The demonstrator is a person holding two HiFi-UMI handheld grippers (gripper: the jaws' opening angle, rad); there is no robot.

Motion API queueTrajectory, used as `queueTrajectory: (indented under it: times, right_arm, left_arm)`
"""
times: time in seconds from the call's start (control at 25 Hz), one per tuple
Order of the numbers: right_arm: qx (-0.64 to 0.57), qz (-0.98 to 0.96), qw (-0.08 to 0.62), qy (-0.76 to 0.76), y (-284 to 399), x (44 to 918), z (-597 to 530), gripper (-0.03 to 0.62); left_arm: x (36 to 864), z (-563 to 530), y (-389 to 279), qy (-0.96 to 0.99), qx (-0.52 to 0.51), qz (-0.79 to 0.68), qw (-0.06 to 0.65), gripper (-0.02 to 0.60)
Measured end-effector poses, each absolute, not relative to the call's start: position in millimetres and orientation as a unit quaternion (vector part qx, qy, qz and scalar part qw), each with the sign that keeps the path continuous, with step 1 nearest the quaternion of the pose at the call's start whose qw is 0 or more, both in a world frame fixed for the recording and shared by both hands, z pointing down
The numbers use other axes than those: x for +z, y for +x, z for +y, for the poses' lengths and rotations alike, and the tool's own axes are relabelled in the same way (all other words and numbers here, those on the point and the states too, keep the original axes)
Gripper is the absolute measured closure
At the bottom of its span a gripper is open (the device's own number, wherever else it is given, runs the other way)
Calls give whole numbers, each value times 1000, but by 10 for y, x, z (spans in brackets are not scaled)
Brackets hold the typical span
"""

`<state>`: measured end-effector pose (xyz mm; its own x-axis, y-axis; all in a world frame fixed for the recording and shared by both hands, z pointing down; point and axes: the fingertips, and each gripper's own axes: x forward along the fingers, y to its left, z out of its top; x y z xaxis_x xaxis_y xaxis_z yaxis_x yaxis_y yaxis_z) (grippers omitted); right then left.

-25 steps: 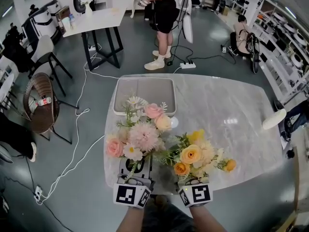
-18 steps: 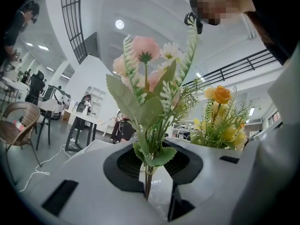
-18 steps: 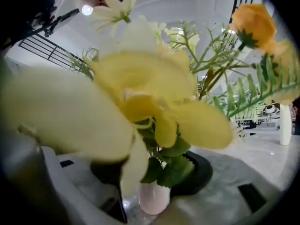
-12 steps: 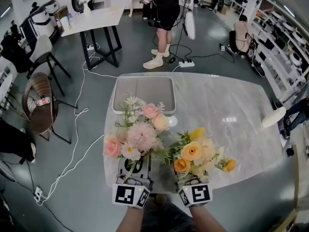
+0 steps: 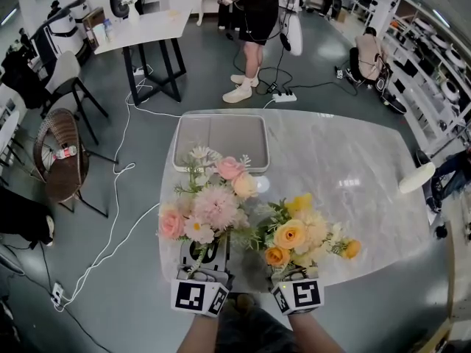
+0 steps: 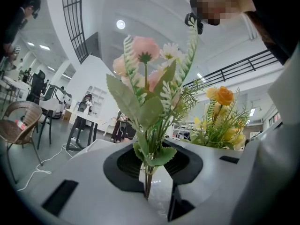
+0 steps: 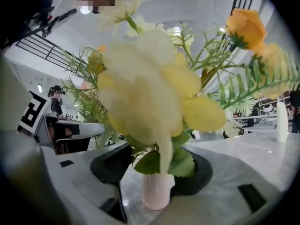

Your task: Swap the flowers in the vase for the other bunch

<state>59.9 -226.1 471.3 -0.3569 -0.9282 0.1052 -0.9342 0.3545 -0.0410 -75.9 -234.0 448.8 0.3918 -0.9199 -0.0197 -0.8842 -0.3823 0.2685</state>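
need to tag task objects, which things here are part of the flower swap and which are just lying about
Job: pink bunch in the left gripper; yellow bunch; the pink vase it stands in, between the right gripper's jaws.
Lying about: empty grey tray, slim white bottle, wicker chair, floor power strip.

White jaws, black-patterned marker cubes (image 5: 200,298)

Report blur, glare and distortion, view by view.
Head view: sharp, though fisheye bends the marble table and a ceiling light glares off it. Left gripper view: pink bunch crisp, corners vignetted black. Right gripper view: yellow bloom above the pink vase too near the lens, soft and washed out.
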Motion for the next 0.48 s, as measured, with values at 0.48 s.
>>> queueTrajectory:
  times: [0.48]
  right_arm:
    - [53, -820, 29, 569, 684, 4573, -2232, 350]
  left_arm:
    - [4352, -2327, -711, 826, -87, -546, 113, 476]
